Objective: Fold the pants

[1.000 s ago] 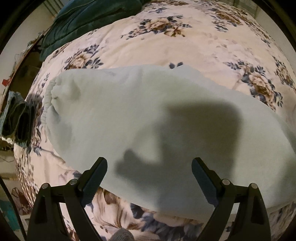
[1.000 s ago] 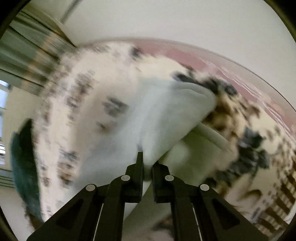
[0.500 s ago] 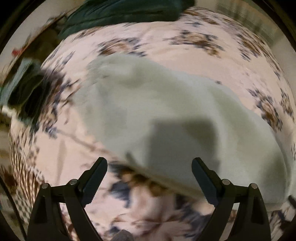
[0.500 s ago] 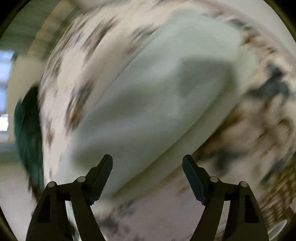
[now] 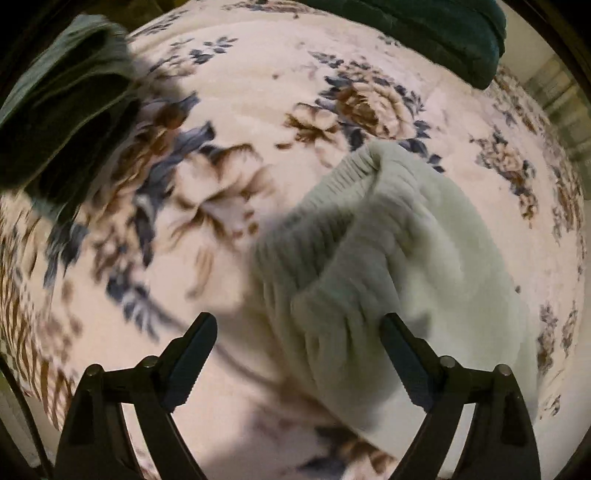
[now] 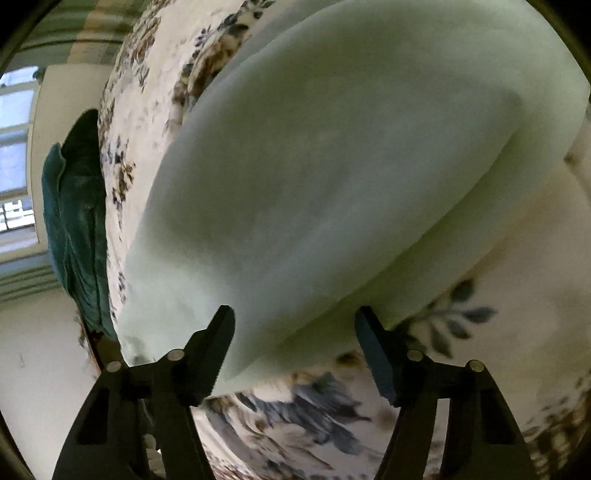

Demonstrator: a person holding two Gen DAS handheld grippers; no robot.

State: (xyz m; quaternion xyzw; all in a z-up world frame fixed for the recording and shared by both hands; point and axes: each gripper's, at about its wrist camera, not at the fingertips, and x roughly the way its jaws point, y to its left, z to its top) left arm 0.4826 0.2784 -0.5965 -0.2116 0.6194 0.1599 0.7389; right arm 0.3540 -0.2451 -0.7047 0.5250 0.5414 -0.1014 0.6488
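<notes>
Pale green pants: lying on floral bedspread, ribbed waistband end upward. Left gripper: fingers spread, low over the waistband edge (holding nothing). Right gripper: fingers spread, straddling the pants' folded edge, unclamped.

The pants lie on the bed, folded over on themselves, with the ribbed waistband end toward the middle of the bed and the left tool hanging just above that end, its jaws wide apart and one finger over the cloth. The right tool hovers low at the pants' long edge, jaws spread on either side of it. A bunched blanket lies at the bed's far edge behind the pants, and another folded garment sits well apart from them, to the left.
</notes>
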